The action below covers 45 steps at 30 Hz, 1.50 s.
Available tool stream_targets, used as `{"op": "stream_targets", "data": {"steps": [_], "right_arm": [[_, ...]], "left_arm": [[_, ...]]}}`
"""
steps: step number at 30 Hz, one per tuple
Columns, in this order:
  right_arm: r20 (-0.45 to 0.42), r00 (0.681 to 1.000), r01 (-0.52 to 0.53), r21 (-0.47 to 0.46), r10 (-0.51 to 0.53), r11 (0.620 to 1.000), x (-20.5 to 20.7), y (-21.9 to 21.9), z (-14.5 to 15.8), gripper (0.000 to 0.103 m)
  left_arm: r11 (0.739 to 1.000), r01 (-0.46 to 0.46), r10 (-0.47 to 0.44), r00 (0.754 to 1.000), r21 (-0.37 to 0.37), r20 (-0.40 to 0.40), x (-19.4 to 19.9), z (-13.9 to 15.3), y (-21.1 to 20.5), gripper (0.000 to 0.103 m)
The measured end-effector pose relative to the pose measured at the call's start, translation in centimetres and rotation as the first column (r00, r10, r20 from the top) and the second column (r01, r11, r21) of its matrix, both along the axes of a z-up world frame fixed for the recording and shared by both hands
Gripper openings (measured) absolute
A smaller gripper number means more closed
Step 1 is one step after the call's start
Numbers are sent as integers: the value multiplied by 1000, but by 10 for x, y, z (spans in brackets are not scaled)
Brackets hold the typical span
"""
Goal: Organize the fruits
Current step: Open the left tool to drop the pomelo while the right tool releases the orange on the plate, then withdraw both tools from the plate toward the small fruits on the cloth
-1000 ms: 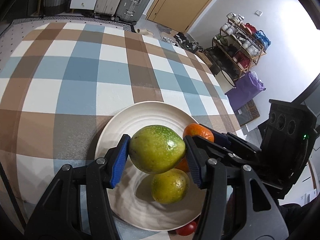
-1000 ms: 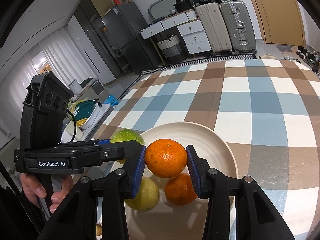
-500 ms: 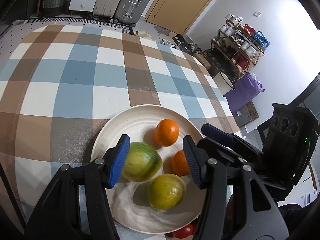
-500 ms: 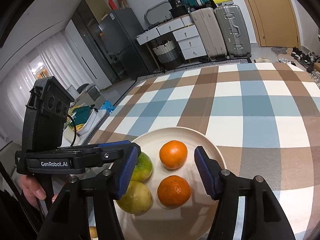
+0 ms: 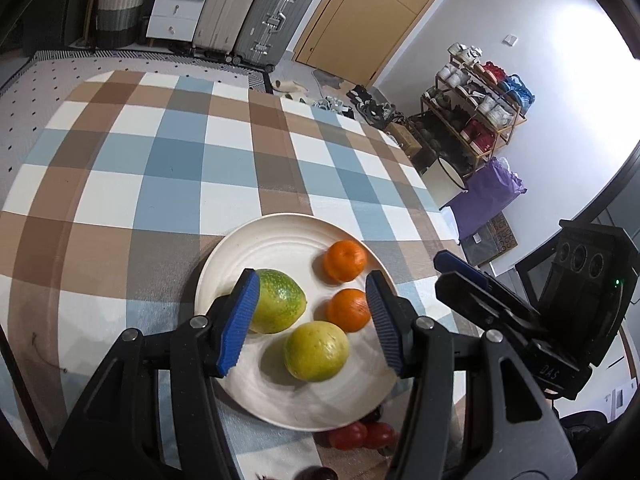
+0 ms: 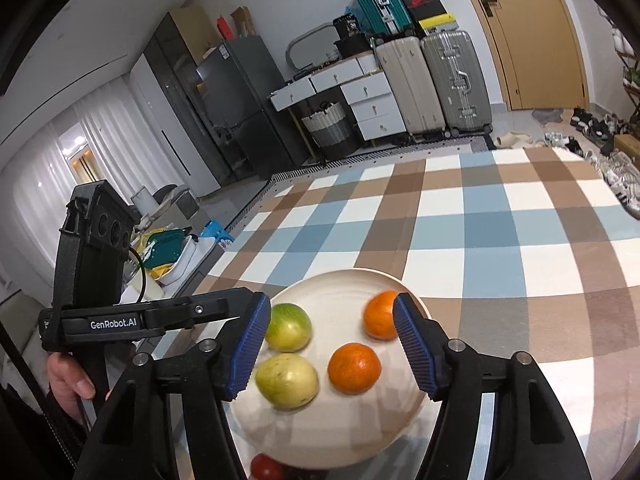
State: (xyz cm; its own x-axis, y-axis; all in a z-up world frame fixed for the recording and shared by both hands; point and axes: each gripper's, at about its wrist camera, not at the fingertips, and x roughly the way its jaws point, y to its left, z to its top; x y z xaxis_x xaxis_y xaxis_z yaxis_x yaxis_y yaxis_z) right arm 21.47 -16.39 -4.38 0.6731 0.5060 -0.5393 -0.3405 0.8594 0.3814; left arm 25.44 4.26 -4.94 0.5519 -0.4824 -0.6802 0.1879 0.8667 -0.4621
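four fruits are seen on the plate (image 5: 224, 264) in the left wrist view, red fruits (image 5: 362, 434) left at six o'clock beyond its rim; the left gripper (image 5: 312, 324) is spread, empty. in the right wrist view, the right gripper (image 6: 332, 346), just opened, is empty above the oranges (image 6: 354, 368).

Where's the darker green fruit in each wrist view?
Left wrist: darker green fruit sits on the plate's left part, partly behind the left hand-held gripper's left pad.
Right wrist: same fruit at the plate's left edge, beside the right hand-held gripper's left pad.
Shared landmark: the silver suitcase.
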Motion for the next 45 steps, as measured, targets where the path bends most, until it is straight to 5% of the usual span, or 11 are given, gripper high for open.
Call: {"op": "stream_targets", "data": {"steps": [18,35,45], "right_arm": [[118,993,14,-22,-11,1000,-78,-5,36,82],[194,981,15,-54,-4,998,-142,0,51,92],[197,980,9,-75,6,997,-179,0,36,98]], "left_arm": [[999,-21,17,995,41,96,-89,37,1,56],[994,-68,51,982,86,181,-168,56,4,84],[991,-75,54,981,111,186,-204,43,-1,95]]}}
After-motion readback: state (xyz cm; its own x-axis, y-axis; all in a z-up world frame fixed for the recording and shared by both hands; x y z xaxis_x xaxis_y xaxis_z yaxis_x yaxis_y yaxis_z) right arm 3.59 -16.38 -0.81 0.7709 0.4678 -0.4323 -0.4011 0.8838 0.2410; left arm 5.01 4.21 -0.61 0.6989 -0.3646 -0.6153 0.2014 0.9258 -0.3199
